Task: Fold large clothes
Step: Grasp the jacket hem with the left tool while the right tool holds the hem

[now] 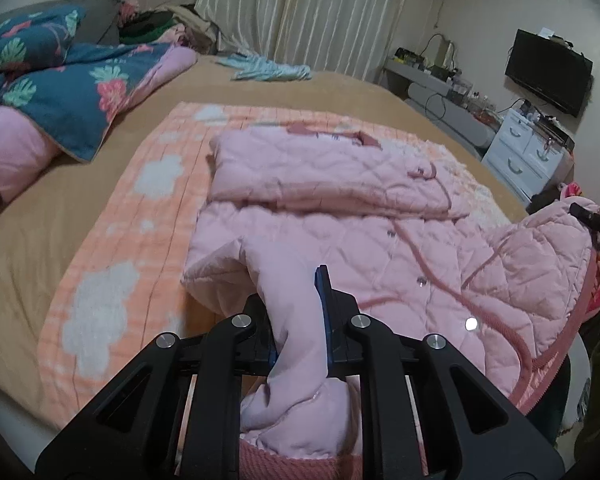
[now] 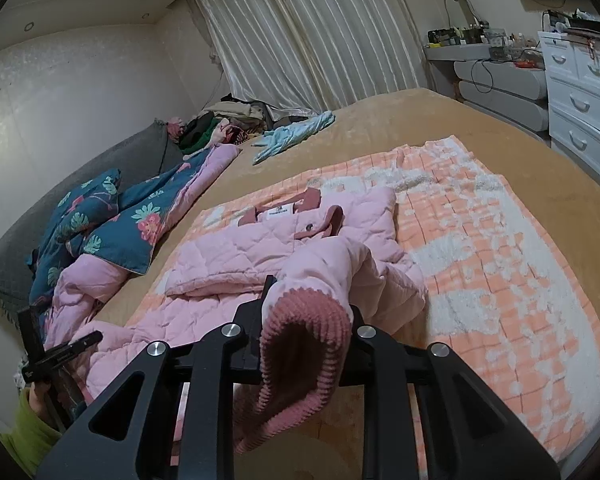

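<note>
A pink quilted jacket (image 1: 340, 176) lies on an orange-and-white blanket (image 1: 112, 280) on the bed, its collar end folded over. My left gripper (image 1: 292, 292) is shut on a smooth pale pink fold of the jacket, lifted off the blanket, with ribbed trim (image 1: 292, 464) hanging below the jaws. In the right wrist view the jacket (image 2: 236, 252) spreads to the left, and my right gripper (image 2: 310, 300) is shut on a sleeve at its dark pink ribbed cuff (image 2: 304, 332), held above the blanket (image 2: 500, 240). Each gripper appears at the edge of the other's view.
A blue floral quilt (image 1: 80, 92) is bunched at the left of the tan bed cover (image 1: 28, 220). A light blue garment (image 1: 268, 70) lies near the curtains. A white dresser (image 1: 528, 156) and a television (image 1: 548, 72) stand right of the bed. A green sleeve (image 2: 28, 432) shows low left.
</note>
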A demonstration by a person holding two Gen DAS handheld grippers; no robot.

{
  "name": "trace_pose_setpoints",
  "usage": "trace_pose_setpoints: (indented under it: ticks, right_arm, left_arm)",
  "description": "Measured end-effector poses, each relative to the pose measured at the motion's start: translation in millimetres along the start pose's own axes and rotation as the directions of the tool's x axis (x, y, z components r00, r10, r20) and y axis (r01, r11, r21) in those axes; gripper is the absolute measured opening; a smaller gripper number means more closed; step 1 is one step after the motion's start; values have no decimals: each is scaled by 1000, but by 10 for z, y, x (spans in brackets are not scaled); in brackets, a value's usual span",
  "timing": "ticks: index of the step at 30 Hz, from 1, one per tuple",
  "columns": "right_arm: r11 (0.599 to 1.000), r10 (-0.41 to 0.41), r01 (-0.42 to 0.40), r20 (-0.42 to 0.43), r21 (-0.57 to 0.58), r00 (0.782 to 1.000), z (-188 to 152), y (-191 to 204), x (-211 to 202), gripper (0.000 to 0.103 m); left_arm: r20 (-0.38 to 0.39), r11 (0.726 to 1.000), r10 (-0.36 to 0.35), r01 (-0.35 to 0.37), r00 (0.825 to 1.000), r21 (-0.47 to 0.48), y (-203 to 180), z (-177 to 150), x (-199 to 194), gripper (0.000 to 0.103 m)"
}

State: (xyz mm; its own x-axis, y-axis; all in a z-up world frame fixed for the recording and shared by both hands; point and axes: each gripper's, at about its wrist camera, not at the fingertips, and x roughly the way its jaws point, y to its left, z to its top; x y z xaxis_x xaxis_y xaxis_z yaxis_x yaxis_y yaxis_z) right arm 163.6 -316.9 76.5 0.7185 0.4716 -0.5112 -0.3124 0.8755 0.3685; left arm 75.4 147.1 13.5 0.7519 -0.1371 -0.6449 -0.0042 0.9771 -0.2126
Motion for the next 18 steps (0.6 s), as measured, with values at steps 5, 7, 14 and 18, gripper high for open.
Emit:
trace_pose_setpoints:
  ticks: [5,7,14,18]
  right_arm:
    - [1000,-7,7,-6,13,1000,129,-8,70,20]
    - [1000,-19,19,-6,17,1000,184,-13,94,20]
    - [999,-49,49,-6,21,999,363,-8,189,19]
    - [998,-68,68,-4,13,998,468,4,231,19]
  left_arm:
    - [26,1000,-15,15,1000,1,-28,213,40,8]
    - [35,1000,-19,19,999,0,-37,277,48,8]
    - [60,999,-32,31,998,7,-67,522,85,8]
    - [78,999,-32,32,996,9,-85,645,89,8]
